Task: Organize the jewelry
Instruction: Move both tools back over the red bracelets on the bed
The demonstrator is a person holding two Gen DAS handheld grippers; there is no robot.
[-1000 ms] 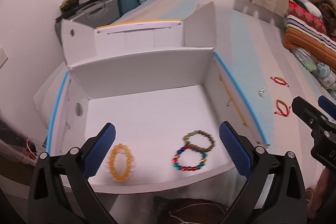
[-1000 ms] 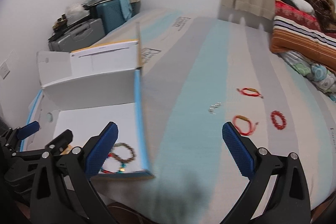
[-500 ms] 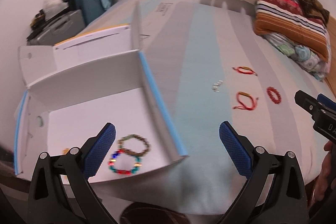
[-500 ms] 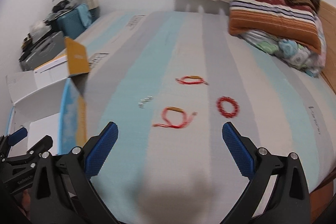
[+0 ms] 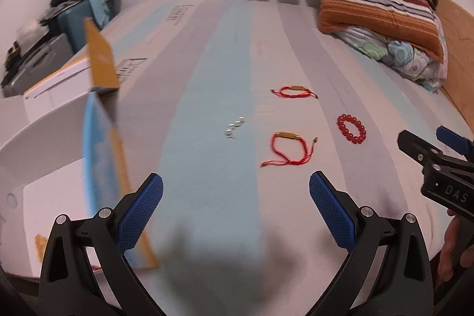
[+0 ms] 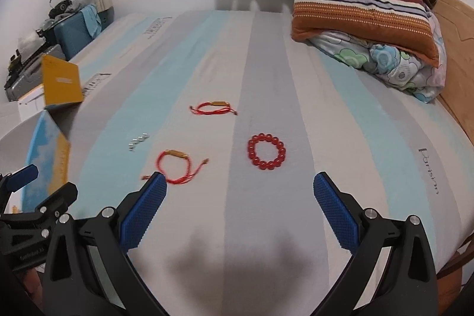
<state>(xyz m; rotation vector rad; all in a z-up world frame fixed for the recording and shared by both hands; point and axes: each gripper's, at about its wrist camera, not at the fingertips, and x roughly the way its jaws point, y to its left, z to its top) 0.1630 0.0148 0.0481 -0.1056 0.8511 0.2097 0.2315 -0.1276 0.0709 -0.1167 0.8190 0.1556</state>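
Your light is dim, warm, indoor. Soft shadow near you on the mattress (image 6: 266, 55). Left view motion-blurred; fisheye edges bend, corners black.

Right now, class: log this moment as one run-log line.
left gripper: open, empty | right gripper: open, empty | red bead bracelet: on bed | box: left

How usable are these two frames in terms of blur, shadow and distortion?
Left wrist view: motion blur smears the box edge and the silver beads; the gripper's shadow darkens the bedsheet. Right wrist view: sharper, the red bead bracelet is crisp, similar shadow below. Both show fisheye bending at the edges.
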